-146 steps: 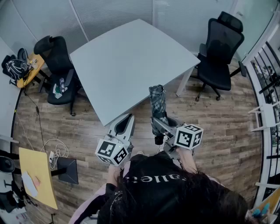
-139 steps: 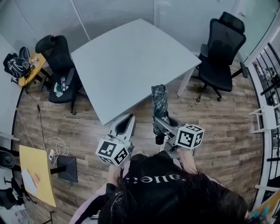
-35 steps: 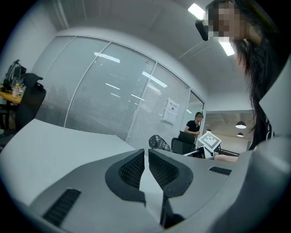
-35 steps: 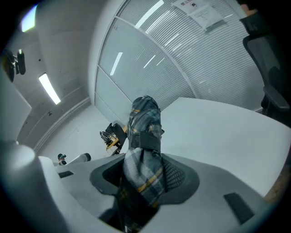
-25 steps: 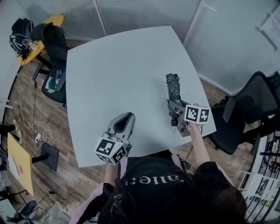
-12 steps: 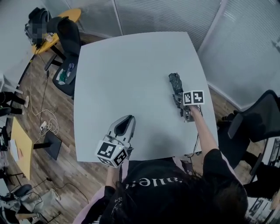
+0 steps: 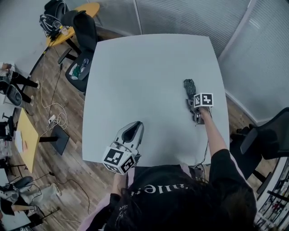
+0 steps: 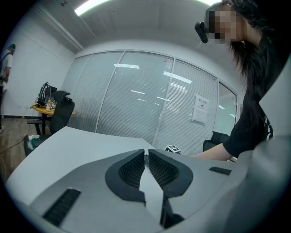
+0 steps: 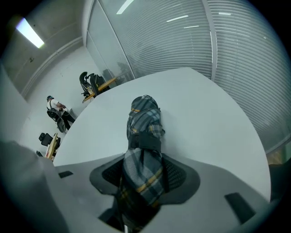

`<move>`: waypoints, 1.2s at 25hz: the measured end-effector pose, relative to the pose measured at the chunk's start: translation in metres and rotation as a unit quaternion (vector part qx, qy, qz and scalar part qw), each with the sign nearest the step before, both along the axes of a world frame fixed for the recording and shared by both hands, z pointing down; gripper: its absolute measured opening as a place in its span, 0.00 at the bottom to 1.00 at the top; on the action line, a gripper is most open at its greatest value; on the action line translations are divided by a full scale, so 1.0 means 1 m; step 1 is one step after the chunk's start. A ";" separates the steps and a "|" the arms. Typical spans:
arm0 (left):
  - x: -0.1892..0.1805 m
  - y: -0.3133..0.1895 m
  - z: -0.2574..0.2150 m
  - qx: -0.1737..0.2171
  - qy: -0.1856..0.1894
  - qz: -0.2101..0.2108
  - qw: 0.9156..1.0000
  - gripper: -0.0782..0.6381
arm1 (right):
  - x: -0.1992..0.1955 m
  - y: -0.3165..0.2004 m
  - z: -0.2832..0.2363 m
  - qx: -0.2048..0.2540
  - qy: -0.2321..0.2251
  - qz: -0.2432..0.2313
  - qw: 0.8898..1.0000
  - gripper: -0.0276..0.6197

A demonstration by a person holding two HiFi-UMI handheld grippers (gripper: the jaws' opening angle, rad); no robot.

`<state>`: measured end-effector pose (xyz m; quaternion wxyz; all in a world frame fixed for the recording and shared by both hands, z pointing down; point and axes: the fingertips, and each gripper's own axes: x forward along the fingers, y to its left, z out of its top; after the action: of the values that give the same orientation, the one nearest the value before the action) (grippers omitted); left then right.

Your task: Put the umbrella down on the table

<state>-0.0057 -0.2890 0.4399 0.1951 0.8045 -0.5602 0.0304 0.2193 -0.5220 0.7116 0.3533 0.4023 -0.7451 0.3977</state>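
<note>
A folded grey plaid umbrella lies low over the right side of the pale grey table, its tip pointing away from me. My right gripper is shut on the umbrella near its handle end. In the right gripper view the umbrella, bound by a dark strap, runs out between the two pads toward the tabletop. Whether its tip touches the table I cannot tell. My left gripper hangs over the table's near edge, shut and empty; its pads nearly meet in the left gripper view.
Black office chairs stand at the far left and near right of the table. A yellow desk with clutter is at the back left. Cables and a power strip lie on the wooden floor. Glass walls with blinds run behind the table.
The right gripper has carried the umbrella down and further out over the table's right side. The left gripper has stayed near the front edge. Several seconds ago I stood back from the table.
</note>
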 end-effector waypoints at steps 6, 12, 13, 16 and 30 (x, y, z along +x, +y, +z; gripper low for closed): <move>0.000 0.000 0.003 -0.006 0.002 -0.002 1.000 0.16 | -0.001 -0.003 0.001 0.007 -0.034 0.014 0.999 0.44; 0.000 0.003 0.007 -0.008 0.004 0.006 1.000 0.16 | 0.000 0.003 -0.006 0.035 -0.026 0.020 0.999 0.48; 0.000 0.004 0.007 -0.007 0.005 0.007 1.000 0.16 | 0.001 0.005 -0.010 0.040 -0.023 0.015 0.999 0.48; -0.001 0.007 0.005 -0.005 0.008 0.011 1.000 0.16 | 0.002 0.016 -0.024 0.058 -0.024 0.006 0.998 0.48; 0.000 0.029 -0.001 0.010 0.020 0.061 0.998 0.16 | -0.013 0.101 -0.124 0.143 -0.130 0.039 0.980 0.48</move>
<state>-0.0059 -0.2600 0.4387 0.1959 0.8398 -0.5059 0.0201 0.2066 -0.4209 0.5879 0.1761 0.4224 -0.8175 0.3497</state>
